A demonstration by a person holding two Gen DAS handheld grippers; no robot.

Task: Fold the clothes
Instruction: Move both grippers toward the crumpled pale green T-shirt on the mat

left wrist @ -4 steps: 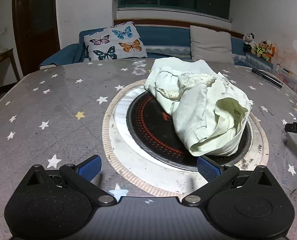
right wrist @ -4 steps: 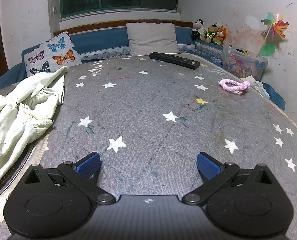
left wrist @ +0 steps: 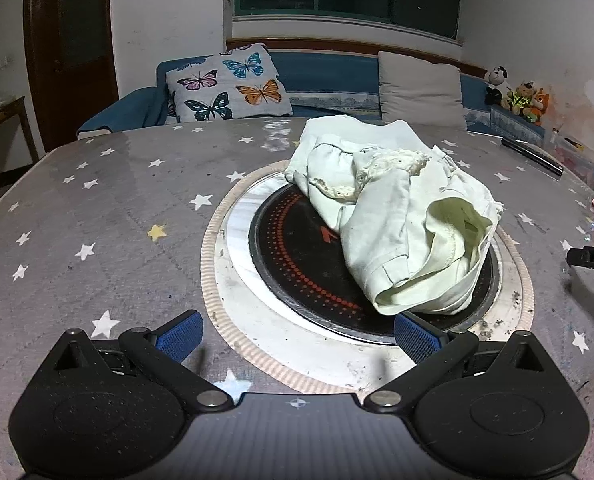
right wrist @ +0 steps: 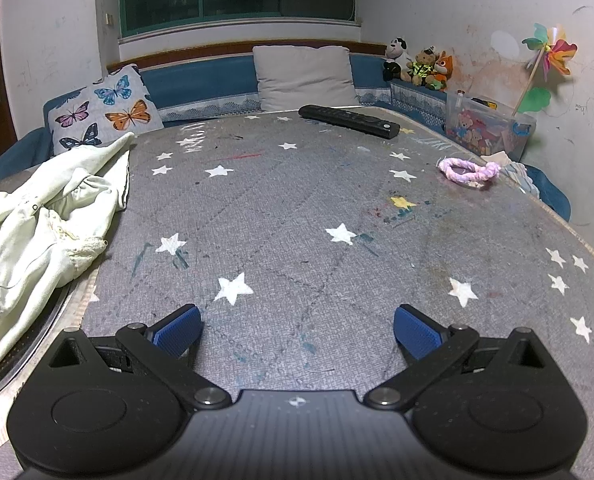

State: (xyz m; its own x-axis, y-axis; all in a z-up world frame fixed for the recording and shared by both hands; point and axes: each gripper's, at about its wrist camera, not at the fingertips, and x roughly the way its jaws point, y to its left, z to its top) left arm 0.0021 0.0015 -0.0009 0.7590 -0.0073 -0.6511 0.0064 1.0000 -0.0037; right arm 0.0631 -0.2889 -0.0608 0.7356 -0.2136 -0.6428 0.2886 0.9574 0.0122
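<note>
A crumpled pale green garment (left wrist: 397,216) with lace trim lies bunched on the black round cooktop (left wrist: 297,264) set in the table's middle. My left gripper (left wrist: 297,334) hovers open just in front of it, its right blue pad close to the cloth's near edge, nothing held. In the right wrist view the same garment (right wrist: 37,232) spreads along the left edge. There my right gripper (right wrist: 297,330) stands open over bare star-patterned tablecloth (right wrist: 297,220), well to the right of the garment.
A black remote (right wrist: 349,121) lies at the table's far side and a pink twisted band (right wrist: 469,170) at the right. A clear toy box (right wrist: 489,130) and plush toys (right wrist: 417,64) sit beyond. Blue bench with butterfly pillow (left wrist: 227,84) lines the back.
</note>
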